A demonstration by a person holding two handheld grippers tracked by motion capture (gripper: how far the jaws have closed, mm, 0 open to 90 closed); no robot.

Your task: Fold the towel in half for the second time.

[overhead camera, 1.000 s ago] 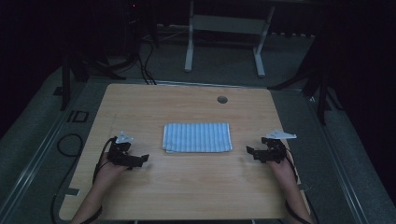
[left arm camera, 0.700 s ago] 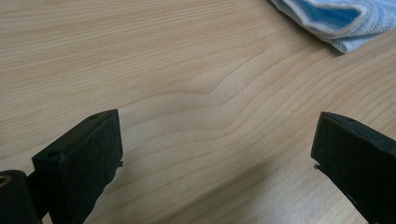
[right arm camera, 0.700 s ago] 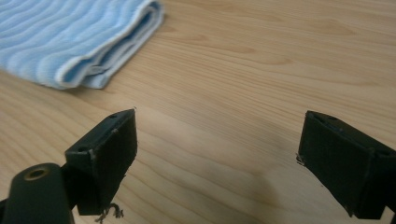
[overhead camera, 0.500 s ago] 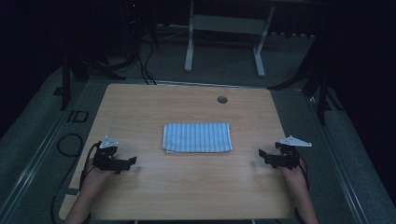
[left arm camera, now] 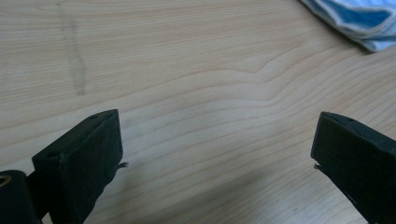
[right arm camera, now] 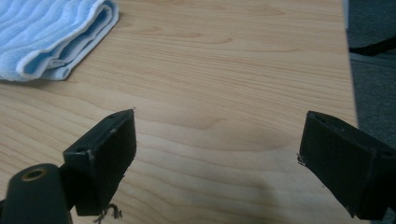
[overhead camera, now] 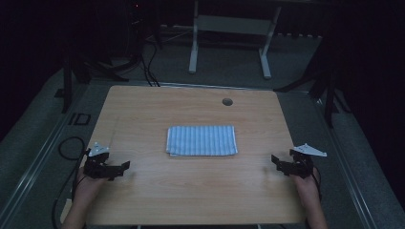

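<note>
Lying flat near the middle of the wooden table (overhead camera: pixel 143 109), the folded blue-and-white striped towel (overhead camera: pixel 202 140) has its long sides running across the table, with stacked layers showing along its near edge; a small round hole (overhead camera: pixel 227 101) in the tabletop sits beyond it toward the far edge. At the near left corner, the left gripper (overhead camera: pixel 123 167) is held low over the wood with its jaws pointing inward toward the table's middle; in the left gripper view its jaws stand wide apart with bare wood grain between them and nothing held, and a corner of the towel shows at the upper right, well apart from the tips. At the near right edge, the right gripper (overhead camera: pixel 276 161) mirrors it, jaws pointing inward; in the right gripper view they are spread wide and empty over bare wood, the towel's folded edge lies at the upper left, and the table's edge and grey floor (right arm camera: pixel 373 70) show at the right.
</note>
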